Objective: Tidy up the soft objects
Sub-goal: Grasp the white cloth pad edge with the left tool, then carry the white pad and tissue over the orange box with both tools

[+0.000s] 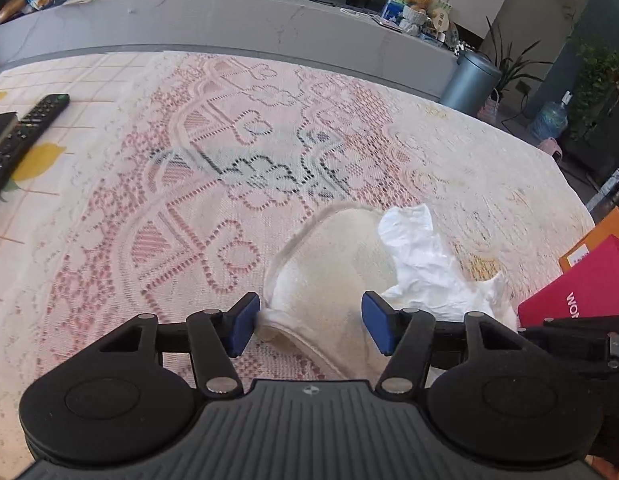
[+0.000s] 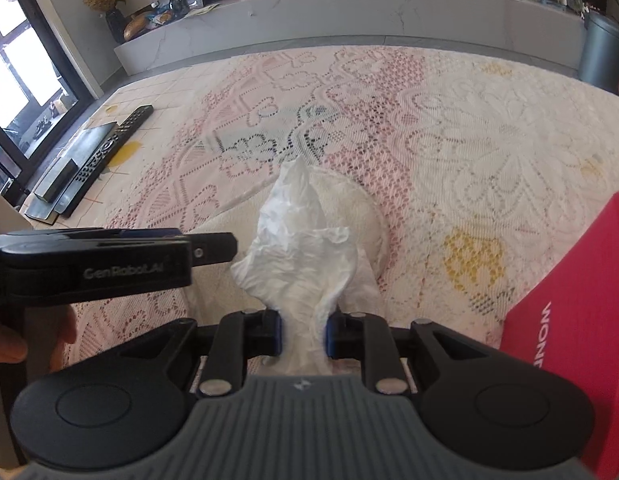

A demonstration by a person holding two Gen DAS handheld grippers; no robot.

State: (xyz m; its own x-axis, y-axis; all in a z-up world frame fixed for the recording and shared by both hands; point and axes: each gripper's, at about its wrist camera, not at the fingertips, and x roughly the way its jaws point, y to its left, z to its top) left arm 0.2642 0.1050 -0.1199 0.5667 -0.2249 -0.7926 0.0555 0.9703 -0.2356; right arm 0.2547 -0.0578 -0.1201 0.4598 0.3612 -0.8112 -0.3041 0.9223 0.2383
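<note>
A cream towel (image 1: 329, 264) lies on the lace tablecloth (image 1: 169, 200). My left gripper (image 1: 309, 324) is open, its blue pads (image 1: 241, 328) on either side of the towel's near edge. A crumpled white plastic bag (image 1: 421, 264) lies across the towel's right side. In the right wrist view my right gripper (image 2: 303, 336) is shut on the bag (image 2: 301, 248), which stands up over the towel (image 2: 349, 204). The left gripper's body (image 2: 109, 260) shows at the left of that view.
A black remote control (image 1: 21, 140) and a dark flat device (image 2: 69, 168) lie at the table's left. A red box (image 2: 581, 320) stands at the right, with an orange one (image 1: 593, 240) behind it. A grey bin (image 1: 469, 80) stands beyond the table.
</note>
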